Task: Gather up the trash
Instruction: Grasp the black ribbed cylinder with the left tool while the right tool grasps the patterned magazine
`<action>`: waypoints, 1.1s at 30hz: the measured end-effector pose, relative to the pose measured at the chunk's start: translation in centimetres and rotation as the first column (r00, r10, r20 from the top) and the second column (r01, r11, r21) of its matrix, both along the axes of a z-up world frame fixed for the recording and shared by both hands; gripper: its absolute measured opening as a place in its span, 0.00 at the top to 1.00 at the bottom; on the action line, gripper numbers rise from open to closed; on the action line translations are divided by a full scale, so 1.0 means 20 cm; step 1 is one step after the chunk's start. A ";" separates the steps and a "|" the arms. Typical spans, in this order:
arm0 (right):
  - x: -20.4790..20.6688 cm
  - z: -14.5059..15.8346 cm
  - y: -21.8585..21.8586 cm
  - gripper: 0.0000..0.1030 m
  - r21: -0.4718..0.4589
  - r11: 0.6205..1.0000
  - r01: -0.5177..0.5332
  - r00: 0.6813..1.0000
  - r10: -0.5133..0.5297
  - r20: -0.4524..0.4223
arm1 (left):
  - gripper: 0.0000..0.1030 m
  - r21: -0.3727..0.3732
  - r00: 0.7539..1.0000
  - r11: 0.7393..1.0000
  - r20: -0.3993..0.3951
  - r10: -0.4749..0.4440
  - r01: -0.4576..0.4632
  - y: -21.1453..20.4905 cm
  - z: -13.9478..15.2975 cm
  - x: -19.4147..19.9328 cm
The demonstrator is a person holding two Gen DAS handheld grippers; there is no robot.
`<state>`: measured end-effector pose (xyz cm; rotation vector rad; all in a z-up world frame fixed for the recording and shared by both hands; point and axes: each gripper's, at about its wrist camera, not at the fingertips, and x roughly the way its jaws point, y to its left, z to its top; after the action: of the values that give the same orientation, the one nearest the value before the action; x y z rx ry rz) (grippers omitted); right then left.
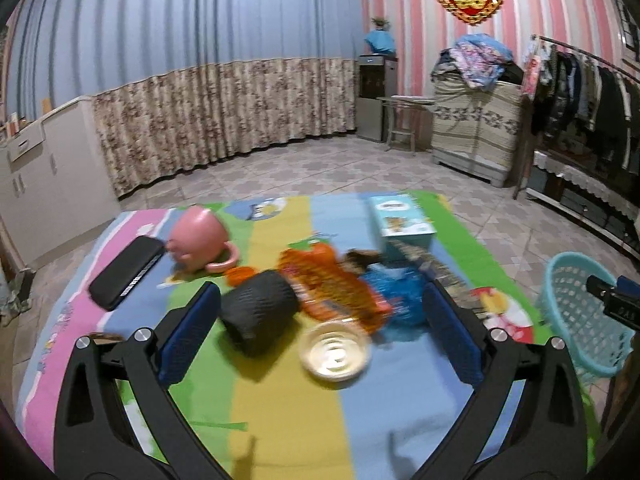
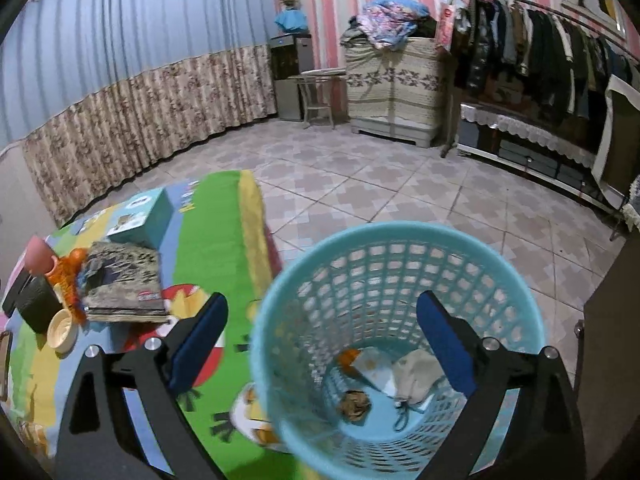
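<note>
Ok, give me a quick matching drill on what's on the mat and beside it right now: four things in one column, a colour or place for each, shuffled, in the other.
Things:
1. mug
2. basket
3. small bowl
4. tissue box

Descriptions:
A. light blue, at the mat's far edge
B. pink, lying on its side
C. turquoise, on the floor beside the mat
D. pale, nearest the left gripper's fingers

Pairs: 1-B, 2-C, 3-D, 4-A
</note>
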<state>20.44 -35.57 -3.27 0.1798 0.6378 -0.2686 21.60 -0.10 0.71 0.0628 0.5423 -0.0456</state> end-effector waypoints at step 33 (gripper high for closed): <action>0.21 -0.18 0.68 0.08 -0.167 0.957 -0.238 0.963 0.209 -0.170 | 0.06 0.062 0.973 0.995 -0.222 -0.059 0.074 0.30 -0.38 0.50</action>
<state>24.63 -21.93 -6.94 -0.0939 0.7725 -0.1216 31.53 5.84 -6.82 0.1455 0.7634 -0.0997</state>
